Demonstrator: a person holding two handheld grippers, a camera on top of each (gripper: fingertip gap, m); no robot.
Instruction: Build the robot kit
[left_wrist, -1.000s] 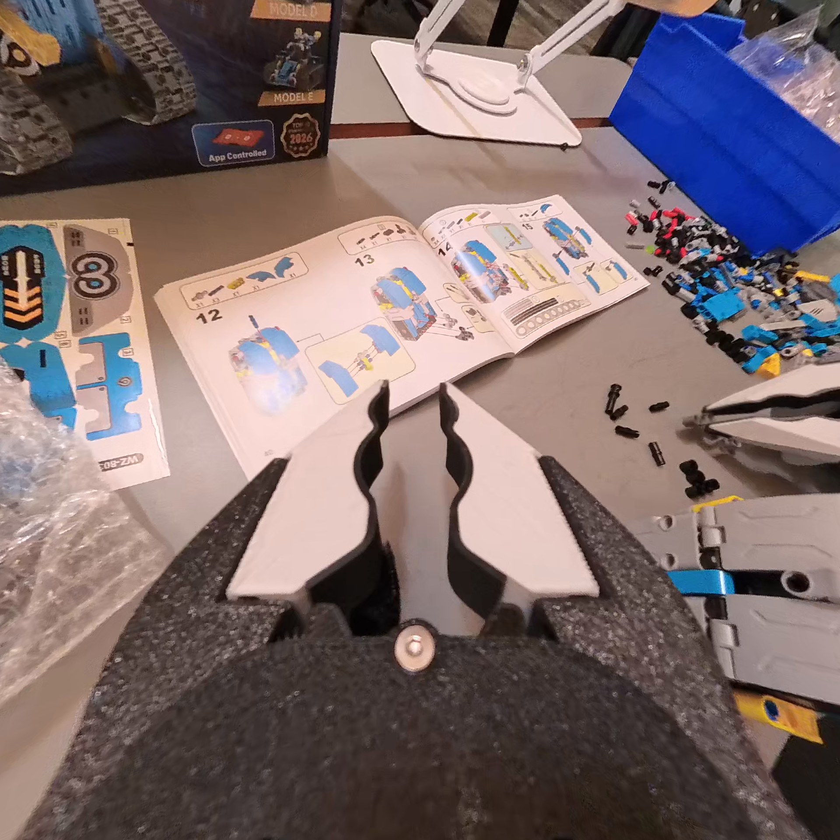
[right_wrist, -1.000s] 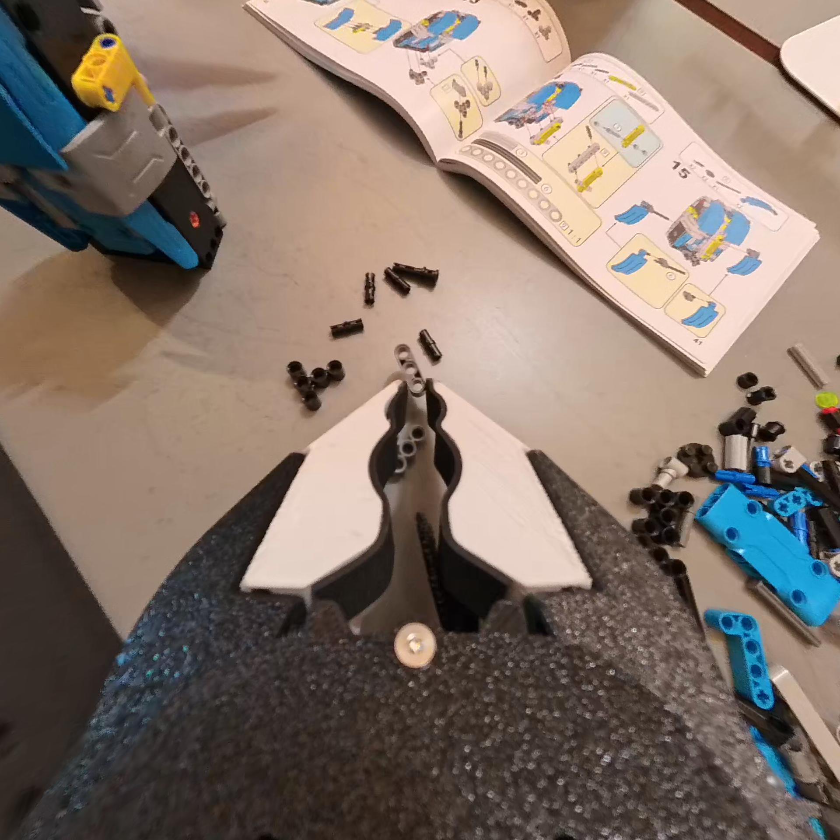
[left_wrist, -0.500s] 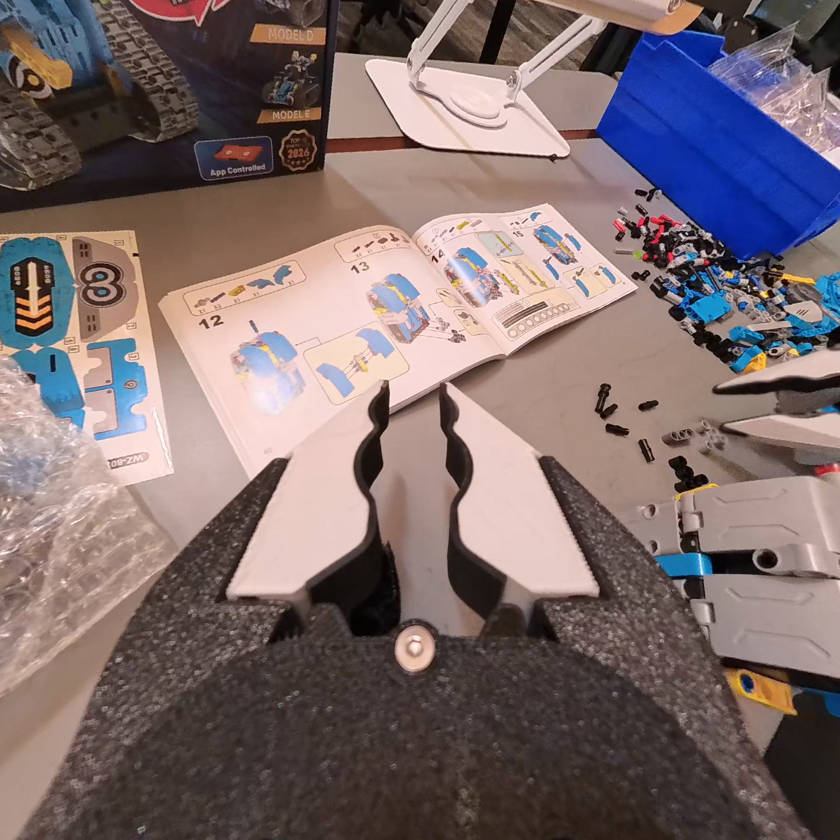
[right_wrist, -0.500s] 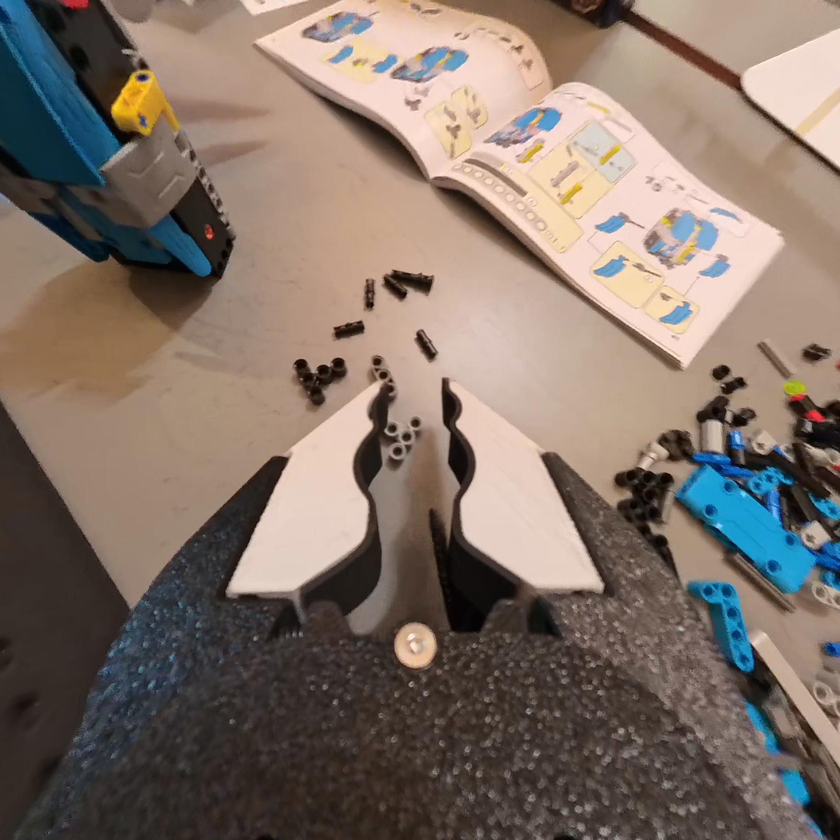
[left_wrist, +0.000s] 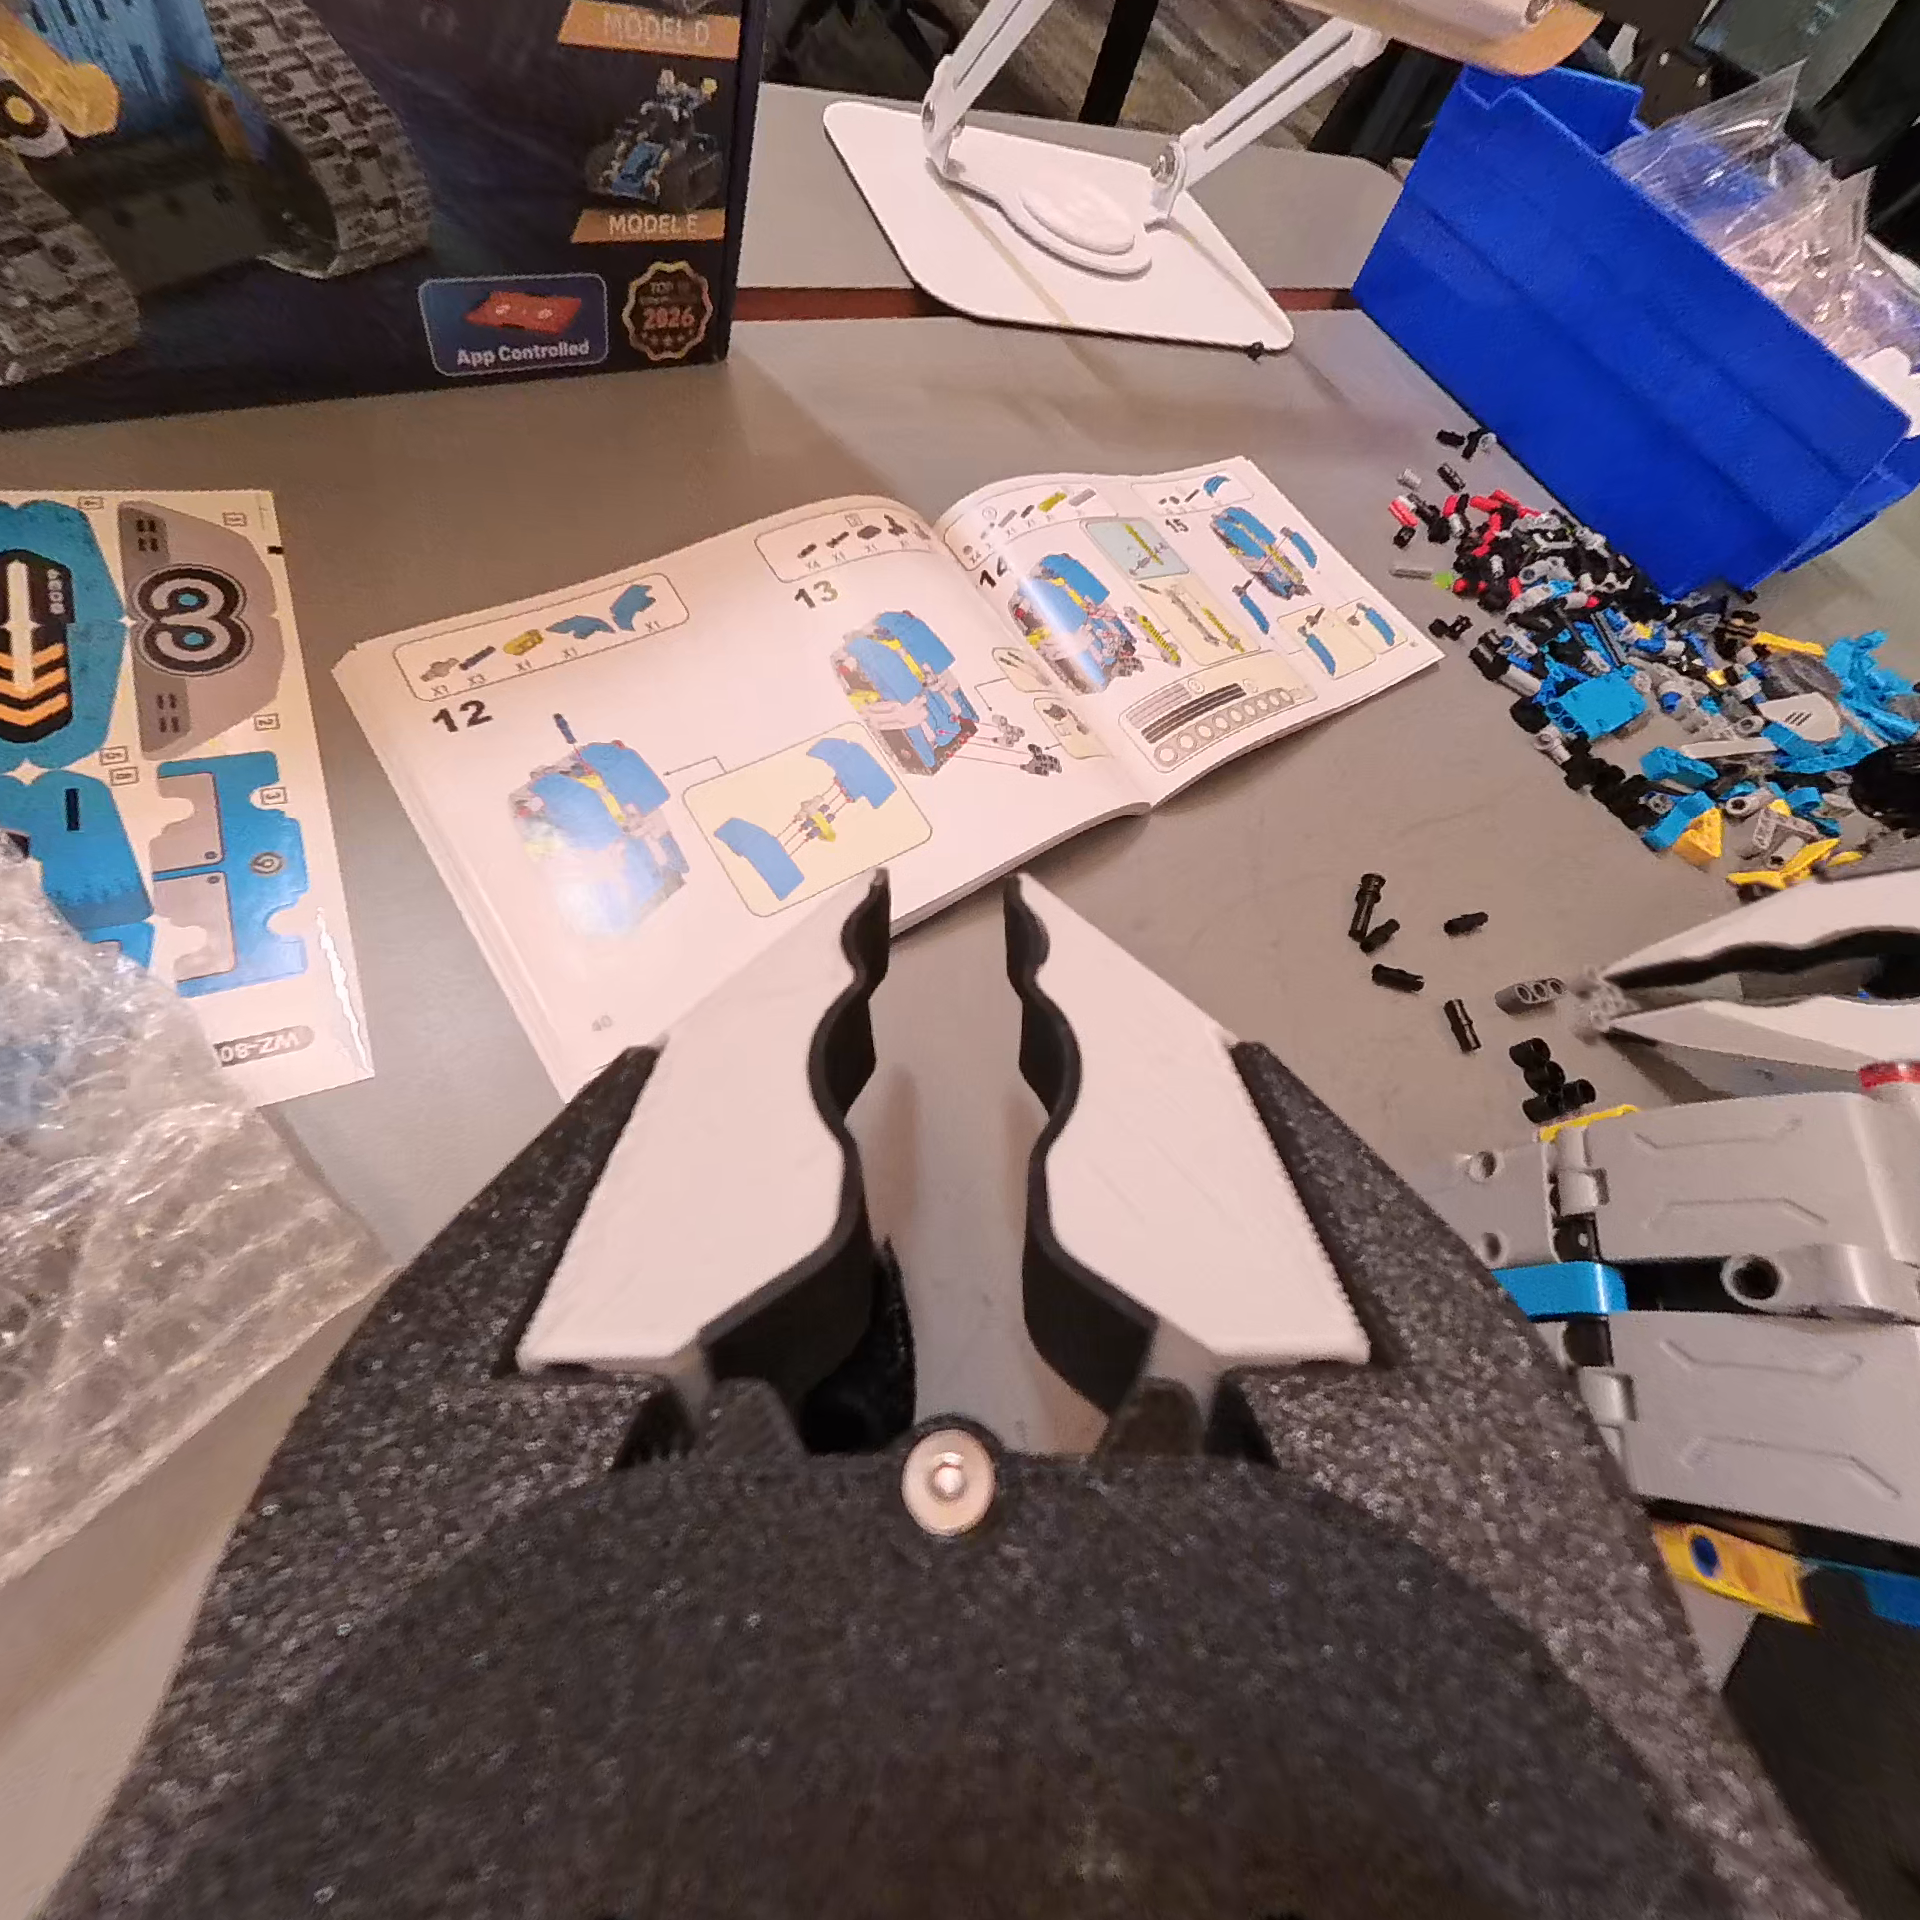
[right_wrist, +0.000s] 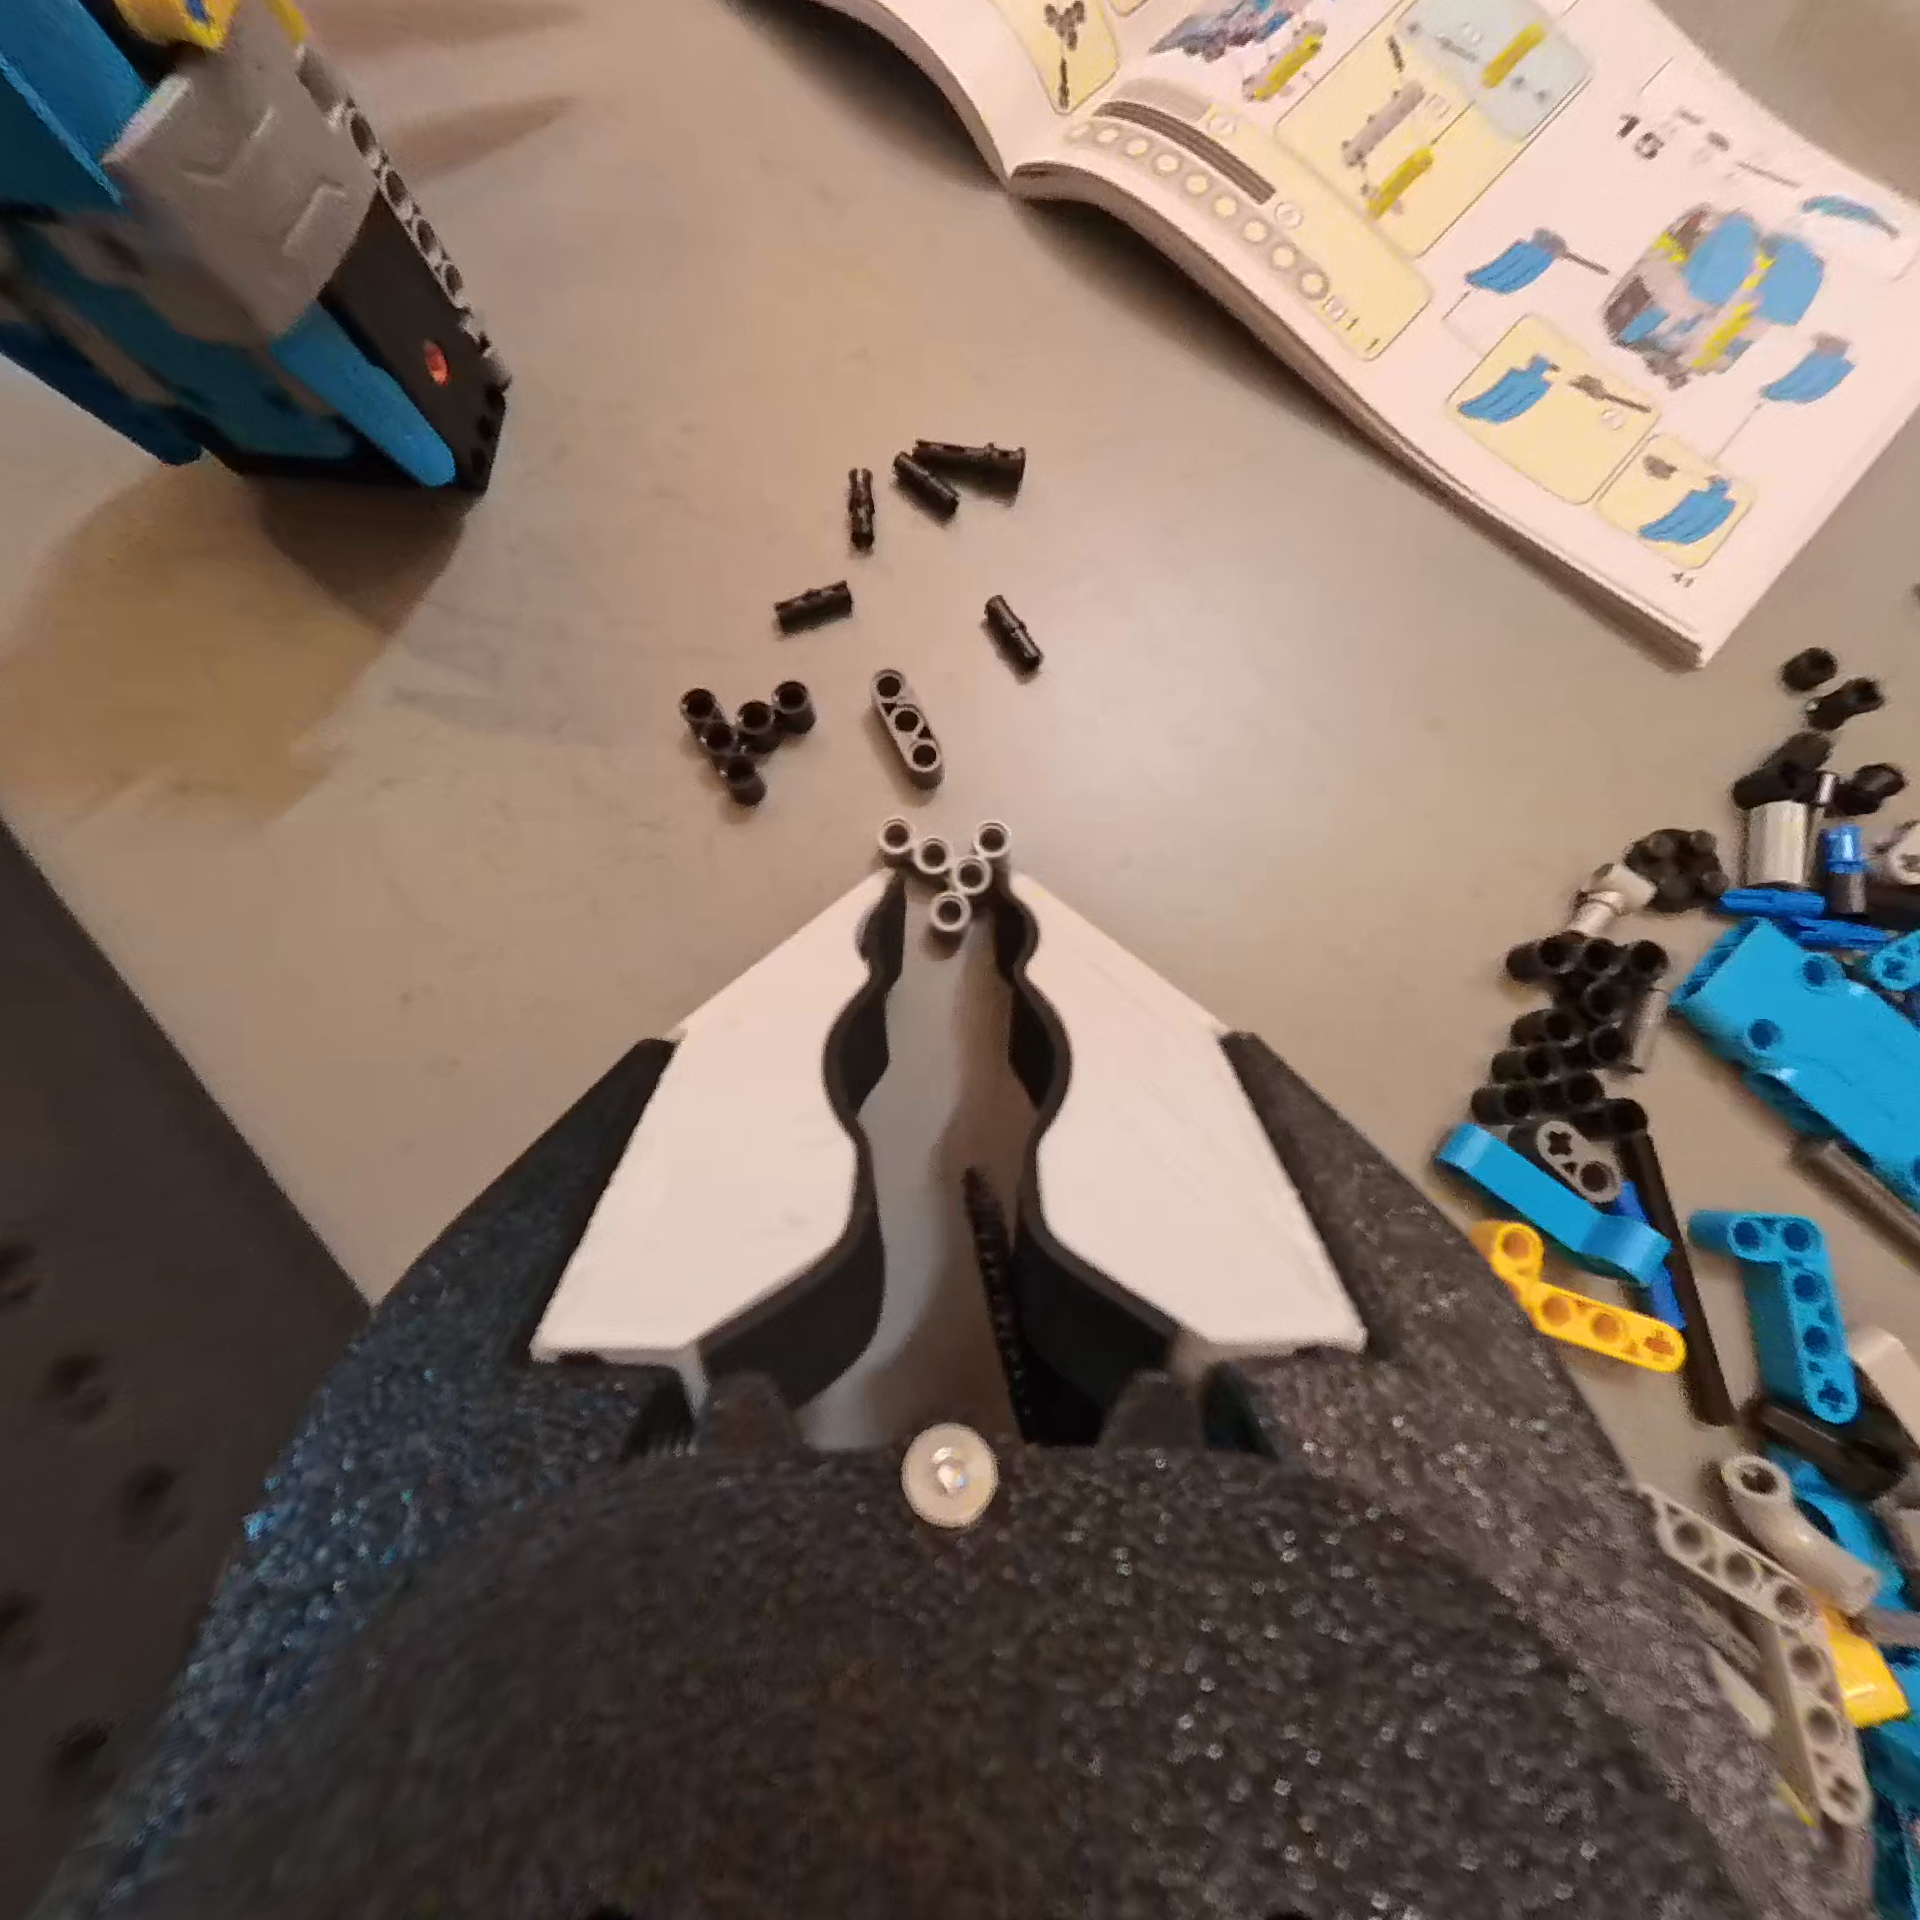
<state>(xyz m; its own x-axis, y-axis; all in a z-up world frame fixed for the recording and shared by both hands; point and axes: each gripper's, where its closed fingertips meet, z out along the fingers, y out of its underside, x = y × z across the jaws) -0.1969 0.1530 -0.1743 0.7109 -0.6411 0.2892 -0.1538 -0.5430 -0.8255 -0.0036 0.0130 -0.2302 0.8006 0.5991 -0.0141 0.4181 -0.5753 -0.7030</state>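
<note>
Left gripper (left_wrist: 945, 904) hangs with its two jaws spread and nothing between them, tips just above the near edge of one open instruction booklet (left_wrist: 883, 727) on the grey table (left_wrist: 1247, 831). To its left lie one sticker sheet (left_wrist: 177, 769) and crumpled clear plastic wrap (left_wrist: 135, 1226); behind stand one dark toy box (left_wrist: 364, 177), one white stand (left_wrist: 1060, 239) and one blue bin (left_wrist: 1621, 343) beside a heap of small parts (left_wrist: 1662, 707). At the right edge the part-built toy (left_wrist: 1745, 1340) sits below the other gripper. Right gripper (right_wrist: 943, 888), in its own view, has its jaws nearly together on a small grey connector piece (right_wrist: 951, 873) resting on the table. Just ahead lie one grey three-hole beam (right_wrist: 906, 727), one black connector piece (right_wrist: 746, 732) and five black pins (right_wrist: 814, 606).
</note>
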